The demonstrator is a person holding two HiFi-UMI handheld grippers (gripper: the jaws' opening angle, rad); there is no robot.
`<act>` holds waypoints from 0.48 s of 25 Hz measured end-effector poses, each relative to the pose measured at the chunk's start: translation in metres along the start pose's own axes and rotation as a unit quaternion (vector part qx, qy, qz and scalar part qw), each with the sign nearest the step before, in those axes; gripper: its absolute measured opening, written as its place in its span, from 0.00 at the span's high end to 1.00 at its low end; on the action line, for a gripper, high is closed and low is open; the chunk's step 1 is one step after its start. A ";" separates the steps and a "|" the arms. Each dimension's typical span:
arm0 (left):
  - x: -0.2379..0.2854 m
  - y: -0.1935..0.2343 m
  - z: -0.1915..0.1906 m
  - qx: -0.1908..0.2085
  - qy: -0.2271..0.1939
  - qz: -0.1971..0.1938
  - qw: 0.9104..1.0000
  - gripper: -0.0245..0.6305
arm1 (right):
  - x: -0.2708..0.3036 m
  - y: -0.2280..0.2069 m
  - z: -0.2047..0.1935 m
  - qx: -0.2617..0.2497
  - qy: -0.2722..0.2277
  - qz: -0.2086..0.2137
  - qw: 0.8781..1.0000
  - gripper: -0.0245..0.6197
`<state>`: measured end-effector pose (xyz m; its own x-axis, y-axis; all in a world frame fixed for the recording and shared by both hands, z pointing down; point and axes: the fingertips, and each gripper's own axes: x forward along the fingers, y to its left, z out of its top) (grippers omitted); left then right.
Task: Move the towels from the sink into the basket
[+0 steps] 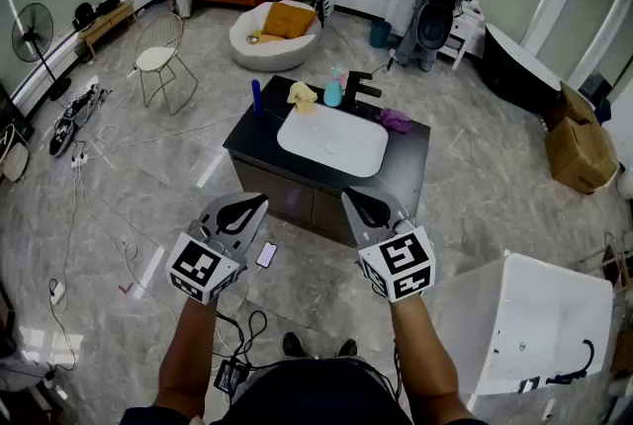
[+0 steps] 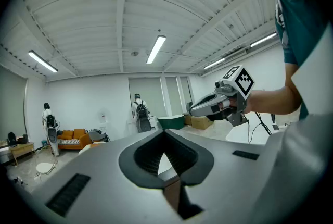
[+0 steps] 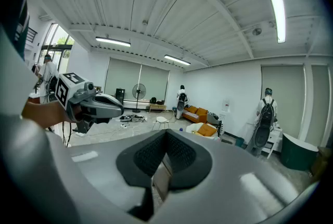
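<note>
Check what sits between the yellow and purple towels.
Head view: a teal bottle and the black faucet stand between the yellow towel and the purple towel.

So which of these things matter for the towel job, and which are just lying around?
Job: crumpled yellow towel, crumpled purple towel, white sink basin, left gripper, right gripper.
Lying about: tall blue bottle, teal bottle, small phone, white wire chair, black fan.

Bright, even light from ceiling tubes (image 2: 156, 49); soft shadows, floor glare, fisheye bending and dark corners
</note>
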<state>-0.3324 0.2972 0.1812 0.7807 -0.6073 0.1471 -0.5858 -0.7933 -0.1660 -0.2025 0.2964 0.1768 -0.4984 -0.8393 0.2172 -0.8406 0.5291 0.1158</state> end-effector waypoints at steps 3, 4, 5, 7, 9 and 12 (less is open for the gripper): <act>0.000 0.006 -0.002 -0.001 -0.001 -0.002 1.000 0.95 | 0.007 0.001 0.000 0.000 0.001 -0.002 1.000 0.95; 0.000 0.009 -0.003 -0.001 -0.002 -0.003 1.000 0.95 | 0.009 0.001 0.000 0.000 0.001 -0.003 1.000 0.95; 0.000 0.011 -0.003 -0.001 -0.002 -0.004 1.000 0.95 | 0.012 0.001 0.001 0.001 0.002 -0.004 1.000 0.95; 0.000 0.016 -0.005 -0.002 -0.003 -0.006 1.000 0.95 | 0.017 0.002 0.001 0.002 0.003 -0.007 1.000 0.95; 0.002 0.020 -0.008 -0.004 -0.001 -0.008 1.000 0.95 | 0.021 0.002 0.000 0.005 0.003 -0.008 1.000 0.95; 0.008 0.023 -0.011 -0.008 0.000 -0.010 1.000 0.95 | 0.027 -0.002 -0.002 0.015 0.001 -0.006 1.000 0.95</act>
<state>-0.3420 0.2734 0.1895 0.7925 -0.5910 0.1509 -0.5730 -0.8061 -0.1477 -0.2144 0.2728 0.1848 -0.4869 -0.8457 0.2185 -0.8531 0.5141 0.0888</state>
